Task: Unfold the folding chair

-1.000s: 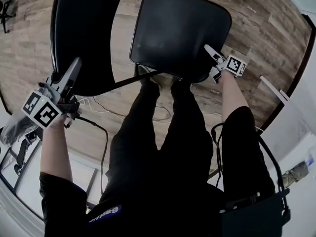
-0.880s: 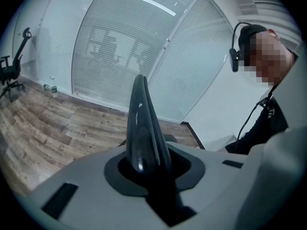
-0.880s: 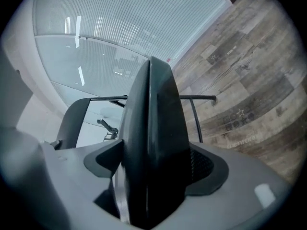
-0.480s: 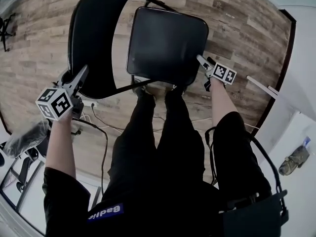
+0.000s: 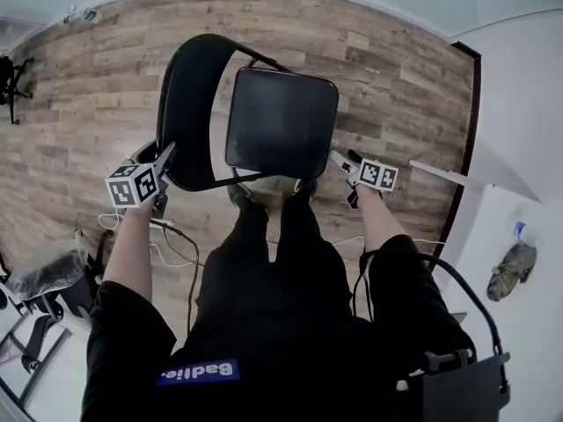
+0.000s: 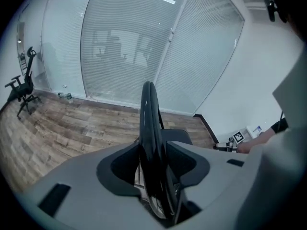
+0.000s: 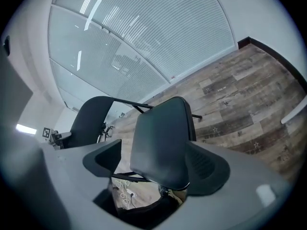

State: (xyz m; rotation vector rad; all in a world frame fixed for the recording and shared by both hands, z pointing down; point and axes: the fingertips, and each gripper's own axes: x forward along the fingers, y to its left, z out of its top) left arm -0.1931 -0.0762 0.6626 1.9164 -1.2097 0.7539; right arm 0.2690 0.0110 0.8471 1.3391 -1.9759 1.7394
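Blue patch on shirt: white lettering, seemingly unreadable.

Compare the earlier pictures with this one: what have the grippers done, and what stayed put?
The right gripper has lifted away from the corner of the seat, jaws open. The left gripper has just been opening its jaws, with the backrest between them. The chair stays unfolded on the floor.

Seat: black padded, vinyl-look, smooth, slight sheen. Backrest: black, smooth, glossier; plastic or vinyl, can't tell. Frame tubes: thin dark metal, satin. Floor: grey-brown wood-grain planks, matt. Trousers: black cloth, matt. Blinds: pale matt slats.
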